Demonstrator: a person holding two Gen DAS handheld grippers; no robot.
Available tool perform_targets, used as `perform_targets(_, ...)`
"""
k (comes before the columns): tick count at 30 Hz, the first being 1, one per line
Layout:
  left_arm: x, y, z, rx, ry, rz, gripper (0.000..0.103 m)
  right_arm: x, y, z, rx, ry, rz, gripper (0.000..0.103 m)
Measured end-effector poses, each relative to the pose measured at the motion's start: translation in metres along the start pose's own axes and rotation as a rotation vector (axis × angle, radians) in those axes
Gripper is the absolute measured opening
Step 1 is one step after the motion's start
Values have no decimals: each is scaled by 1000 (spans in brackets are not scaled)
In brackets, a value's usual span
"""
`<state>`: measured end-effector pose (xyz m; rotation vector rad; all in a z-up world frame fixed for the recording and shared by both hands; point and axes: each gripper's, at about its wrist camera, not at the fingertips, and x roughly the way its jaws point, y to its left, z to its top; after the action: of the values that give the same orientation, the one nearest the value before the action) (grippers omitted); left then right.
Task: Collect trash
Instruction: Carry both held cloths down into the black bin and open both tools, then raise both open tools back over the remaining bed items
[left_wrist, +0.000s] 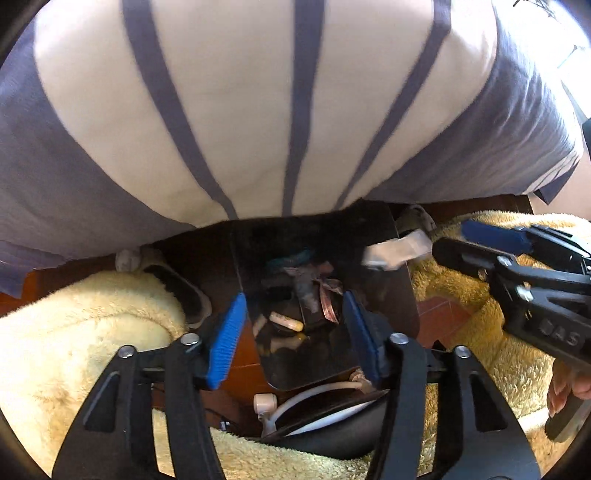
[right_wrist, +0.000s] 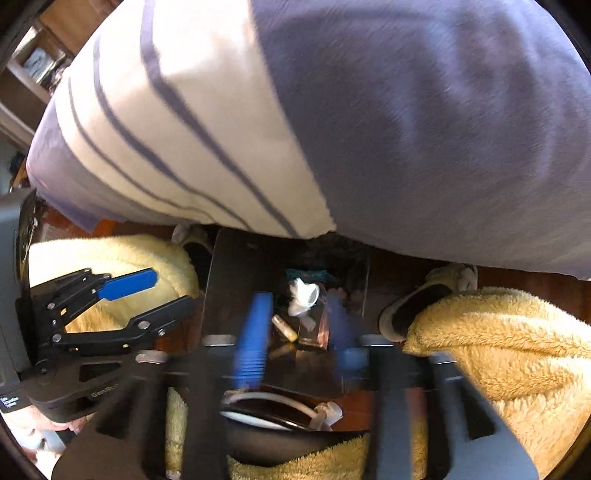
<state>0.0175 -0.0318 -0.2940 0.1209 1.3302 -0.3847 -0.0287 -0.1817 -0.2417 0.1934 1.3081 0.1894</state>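
Both tongs hanging open over the bin

The left tongs (left_wrist: 295, 328) and right tongs (right_wrist: 299, 325) are pointing down with jaws parted, gripping nothing. A white wad (right_wrist: 303, 295) is dropping or lying among wrappers inside the dark bin (left_wrist: 402, 295) on the floor, between the person's slippers. Such scraps are probably handling light, soft and crushable; pinching a crumpled fold seems best.

- The right tool (right_wrist: 299, 328) is smeared by motion blur in its own view.
- A striped shirt (left_wrist: 258, 110) hides the dark bin's (left_wrist: 399, 295) far rim.
- Trash inside the bin is too dim to identify.
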Motion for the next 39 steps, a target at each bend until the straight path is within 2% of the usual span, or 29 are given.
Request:
perform_targets(3,-18,-1,4,14,-38,23,69,-13,-5,4,16,-36,10,61)
perform_targets(5,-30,-2,6,24,-64,29,78,-26,-7,8,24,-71,10,77)
perform_targets(7,-43,-1,8,31,-95,33,86,-41,-7,10,21,-114,7,88)
perform_targets(11,-78,1,15,38,-176,38,94,-77,-8,20,15,-212,14,97)
perform_targets(18,-138,4,35,44,-329,52,95,-143,-9,46,-11,-402,-21,99)
perform_targets(25,-167,13,71,46,-435,92,95,-166,-14,76,-25,-486,-81,99)
perform_targets(30,-168,13,104,58,-446,94,95,-159,-25,109,-29,-491,-128,99)
perform_targets(39,-131,9,182,34,-405,43,95,-126,-56,178,13,-459,-195,99)
